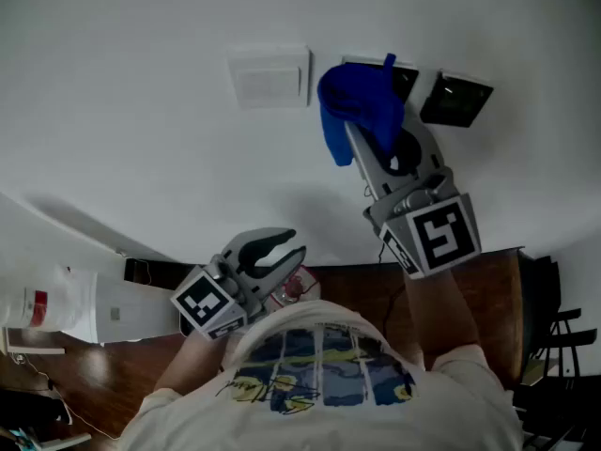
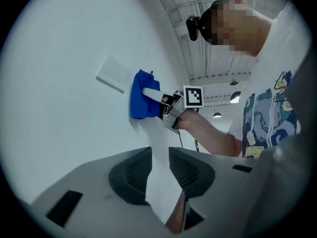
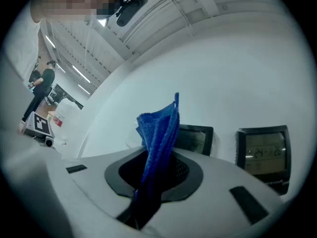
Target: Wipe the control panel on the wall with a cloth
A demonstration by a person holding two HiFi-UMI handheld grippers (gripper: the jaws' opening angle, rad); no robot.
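The right gripper [image 1: 377, 144] has its fingers clamped on the blue cloth [image 1: 355, 111], which lies against the wall [image 1: 141, 130] over the left edge of the panel [image 1: 406, 80]. The left gripper [image 1: 279, 249] hangs low near the person's chest, its fingers slightly apart and holding nothing.

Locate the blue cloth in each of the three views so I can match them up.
Head view: the blue woven cloth is upper centre, against the white wall.
Left gripper view: left of centre, beside a white square wall plate.
Right gripper view: centre, upright, clamped in the right tongs.
Shared landmark: the dark-framed square control panel right of the cloth in the head and right gripper views; not visible in the left gripper view.
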